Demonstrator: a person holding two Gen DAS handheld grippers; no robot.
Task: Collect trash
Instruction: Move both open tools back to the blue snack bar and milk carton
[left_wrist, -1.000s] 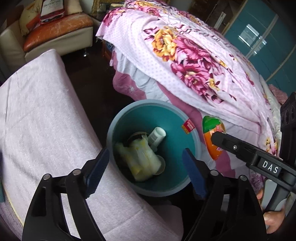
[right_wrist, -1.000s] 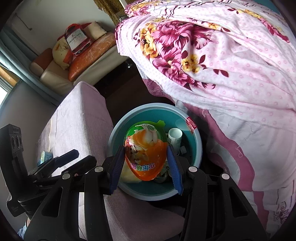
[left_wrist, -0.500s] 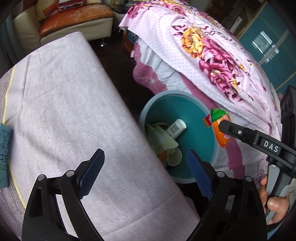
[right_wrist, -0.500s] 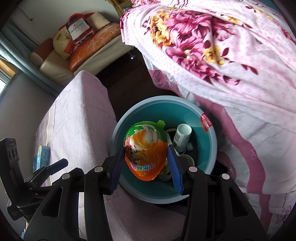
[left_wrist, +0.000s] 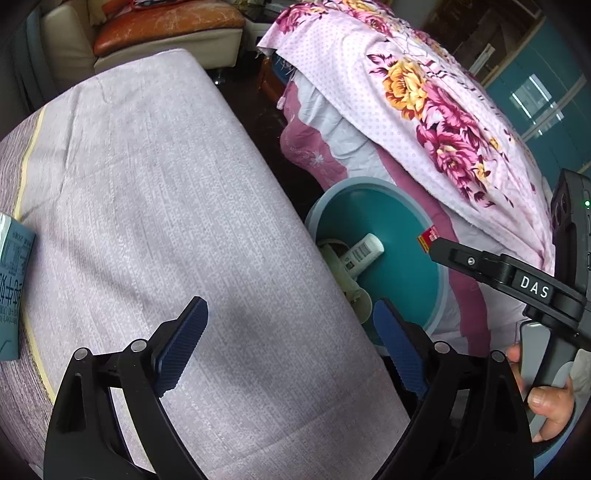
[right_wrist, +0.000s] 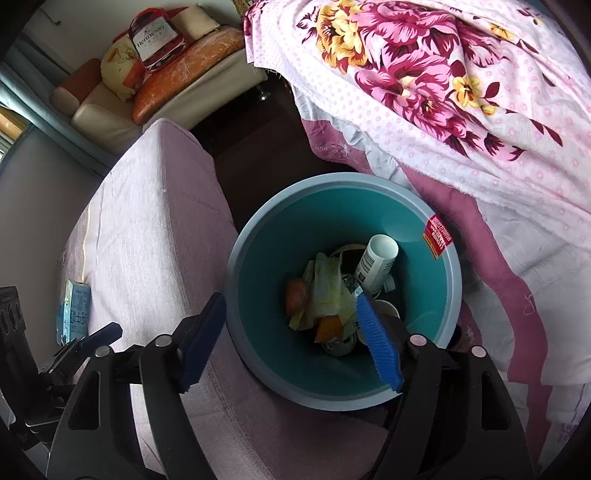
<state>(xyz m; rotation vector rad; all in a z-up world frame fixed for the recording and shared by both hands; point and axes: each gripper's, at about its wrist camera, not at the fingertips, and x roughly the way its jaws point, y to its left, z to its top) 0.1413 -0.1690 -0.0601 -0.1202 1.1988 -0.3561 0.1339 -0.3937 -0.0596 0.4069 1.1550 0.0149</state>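
Observation:
A teal trash bin (right_wrist: 258, 280) stands on the floor between a cloth-covered table and a bed. It holds a white bottle (right_wrist: 376, 262), crumpled wrappers (right_wrist: 325, 291) and an orange pouch (right_wrist: 328, 326). My right gripper (right_wrist: 291, 339) is open and empty, right above the bin's near rim. My left gripper (left_wrist: 291, 347) is open and empty, above the table's pale cloth (left_wrist: 147, 206). The bin also shows in the left wrist view (left_wrist: 402, 266). A teal carton (left_wrist: 13, 280) lies at the table's left edge; it also shows in the right wrist view (right_wrist: 74, 310).
A bed with a pink floral cover (right_wrist: 461, 92) crowds the bin's right side. A sofa with cushions and a red bag (right_wrist: 155, 40) stands at the back. Dark floor (right_wrist: 258, 147) runs between table and bed. Teal cabinet doors (left_wrist: 546, 99) are at the far right.
My right gripper has opened and the orange pouch has dropped into the bin. My left gripper has swung left, from over the bin to over the table.

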